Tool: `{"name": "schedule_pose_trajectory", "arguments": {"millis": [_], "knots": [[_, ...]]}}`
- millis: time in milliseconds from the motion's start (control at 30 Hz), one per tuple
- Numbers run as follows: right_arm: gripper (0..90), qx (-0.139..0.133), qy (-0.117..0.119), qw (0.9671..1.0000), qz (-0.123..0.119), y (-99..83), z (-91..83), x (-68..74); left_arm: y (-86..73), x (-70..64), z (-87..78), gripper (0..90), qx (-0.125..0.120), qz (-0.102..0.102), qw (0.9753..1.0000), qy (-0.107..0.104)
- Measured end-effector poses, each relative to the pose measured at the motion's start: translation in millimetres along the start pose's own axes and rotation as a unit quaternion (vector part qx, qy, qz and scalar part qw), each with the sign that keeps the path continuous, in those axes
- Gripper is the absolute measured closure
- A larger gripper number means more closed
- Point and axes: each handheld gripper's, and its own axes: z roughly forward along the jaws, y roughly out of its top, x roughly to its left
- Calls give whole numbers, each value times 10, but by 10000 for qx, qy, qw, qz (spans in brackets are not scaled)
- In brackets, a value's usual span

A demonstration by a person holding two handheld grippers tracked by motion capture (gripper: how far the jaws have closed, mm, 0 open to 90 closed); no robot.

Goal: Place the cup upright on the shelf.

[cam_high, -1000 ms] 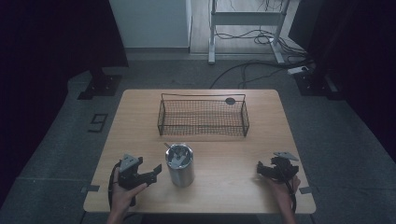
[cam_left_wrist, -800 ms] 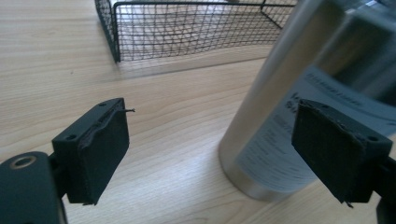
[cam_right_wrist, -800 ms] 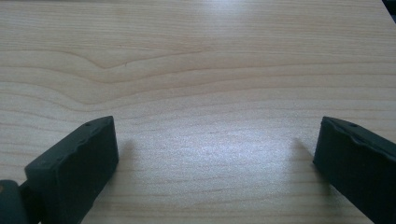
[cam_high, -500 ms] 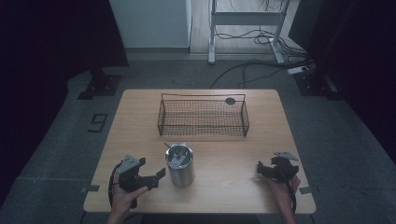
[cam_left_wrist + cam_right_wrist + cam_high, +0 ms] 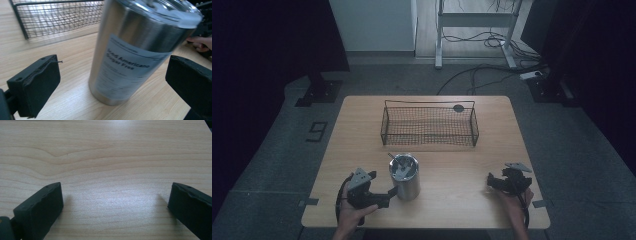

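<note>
A steel tumbler [image 5: 405,177] with a white label and a clear lid stands upright on the wooden table [image 5: 452,165], near its front edge. In the left gripper view the tumbler [image 5: 136,52] rises close ahead, between the two wide-apart jaws but not touched by them. My left gripper [image 5: 388,193] is open, just left of the tumbler's base. My right gripper [image 5: 490,183] is open at the front right, low over bare wood [image 5: 112,182], with nothing between its jaws. A black wire basket [image 5: 430,123] sits at the table's middle back.
A small dark round mark [image 5: 458,108] lies on the table behind the basket. The basket's corner [image 5: 22,27] shows beyond the left gripper. A hand [image 5: 198,42] shows at the far right there. Cables and stand legs [image 5: 482,60] are on the floor behind.
My left gripper has edged right and forward toward the tumbler's base. The right gripper has hardly moved.
</note>
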Motion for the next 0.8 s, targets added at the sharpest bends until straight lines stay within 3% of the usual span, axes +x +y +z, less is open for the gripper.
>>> {"name": "schedule_pose_trajectory", "arguments": {"millis": [800], "knots": [[0, -5, -13, 10000, 12, 0, 0, -2, 95, -176, 288, 0, 84, 291, 9995, -43]]}}
